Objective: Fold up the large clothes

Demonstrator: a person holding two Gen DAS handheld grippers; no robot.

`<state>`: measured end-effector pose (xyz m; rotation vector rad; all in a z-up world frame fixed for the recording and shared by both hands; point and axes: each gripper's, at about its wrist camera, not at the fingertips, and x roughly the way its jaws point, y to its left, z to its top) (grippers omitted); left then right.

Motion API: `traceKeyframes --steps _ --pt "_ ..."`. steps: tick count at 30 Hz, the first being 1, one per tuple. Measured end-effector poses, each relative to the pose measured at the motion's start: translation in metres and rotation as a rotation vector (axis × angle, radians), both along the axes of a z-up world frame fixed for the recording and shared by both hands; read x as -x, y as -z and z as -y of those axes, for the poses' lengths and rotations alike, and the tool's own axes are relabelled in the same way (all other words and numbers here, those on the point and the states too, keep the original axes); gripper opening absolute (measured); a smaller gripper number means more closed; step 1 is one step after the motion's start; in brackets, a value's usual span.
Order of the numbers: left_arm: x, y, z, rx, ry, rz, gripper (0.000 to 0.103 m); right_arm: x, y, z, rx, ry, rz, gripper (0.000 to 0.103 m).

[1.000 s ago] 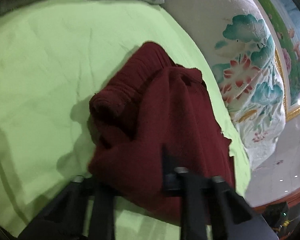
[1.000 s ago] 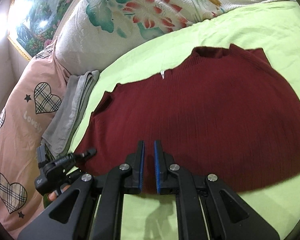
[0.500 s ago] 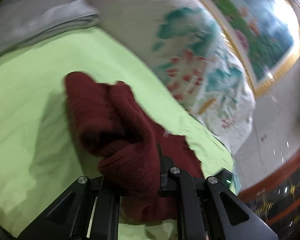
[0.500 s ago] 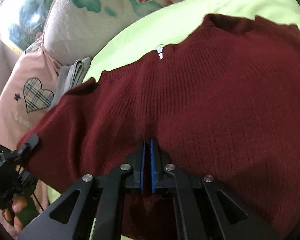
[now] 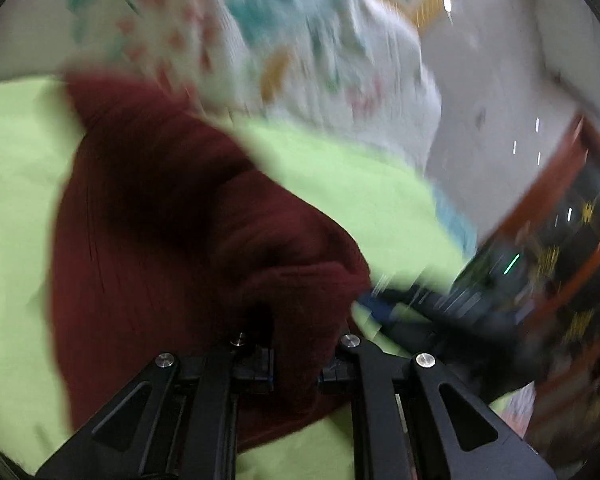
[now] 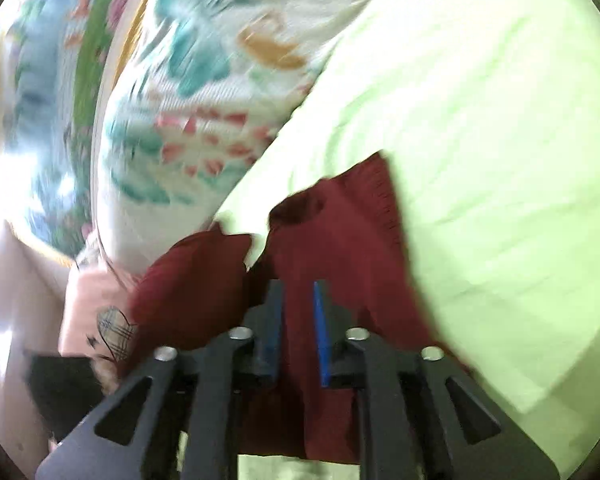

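Observation:
A dark red knit sweater (image 5: 160,220) lies on a light green sheet (image 5: 340,184), one side pulled over on itself. My left gripper (image 5: 296,344) is shut on a thick bunch of its knit, which hides the fingertips. The picture is blurred by motion. Just to its right, the black right gripper (image 5: 400,308) with a blue pad sits low over the sheet. In the right wrist view my right gripper (image 6: 298,292) has its jaws opening. A clear gap shows between the blue pads, with the sweater (image 6: 340,232) lying under and between them, not pinched.
A white floral pillow (image 5: 300,40) (image 6: 188,120) lines the far edge of the bed. A pink heart-print pillow (image 6: 100,312) lies at the left, with a black blurred object (image 6: 60,388) in front of it. Wooden furniture (image 5: 560,200) stands beyond the bed's right edge.
My left gripper has swept to the right with the bunched sweater, folding it over toward the right gripper. The right jaws, pinched on the sweater half a second ago, have parted.

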<state>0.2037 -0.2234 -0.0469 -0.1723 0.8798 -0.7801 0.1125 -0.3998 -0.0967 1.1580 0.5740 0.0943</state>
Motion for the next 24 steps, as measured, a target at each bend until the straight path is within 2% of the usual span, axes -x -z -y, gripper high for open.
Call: traceKeyframes --steps 2,4,9,12,14,15,19,22,23,24 --pt "0.001 0.023 0.014 -0.053 0.015 -0.033 0.011 0.008 -0.001 0.008 -0.003 -0.001 0.005 0.045" --pt "0.002 0.034 0.016 -0.061 0.007 -0.042 0.011 0.009 -0.007 0.003 0.009 -0.041 0.026 0.049" --pt "0.0 0.021 -0.001 0.023 -0.014 -0.051 0.012 0.004 -0.016 -0.01 0.048 -0.164 0.032 0.058" --pt "0.0 0.018 -0.008 0.057 -0.015 -0.052 0.012 0.004 -0.014 -0.017 0.022 -0.209 0.023 0.061" --pt "0.001 0.018 -0.006 0.043 -0.007 -0.048 0.012 -0.003 -0.014 -0.021 0.012 -0.234 0.019 0.076" --pt "0.004 0.02 -0.005 0.032 0.003 -0.051 0.013 -0.012 -0.012 -0.023 0.012 -0.247 -0.002 0.079" --pt "0.013 0.018 -0.012 0.0 0.064 -0.063 0.018 -0.038 -0.002 -0.029 -0.001 -0.293 -0.049 0.079" --pt "0.029 0.0 -0.044 0.047 0.085 -0.056 0.023 -0.05 -0.001 -0.033 0.03 -0.317 -0.064 0.079" --pt "0.031 -0.008 -0.055 0.061 0.077 -0.038 0.029 -0.053 0.0 -0.033 0.032 -0.319 -0.071 0.079" --pt "0.032 -0.015 -0.067 0.065 0.05 -0.013 0.039 -0.056 0.001 -0.032 0.03 -0.321 -0.074 0.079"
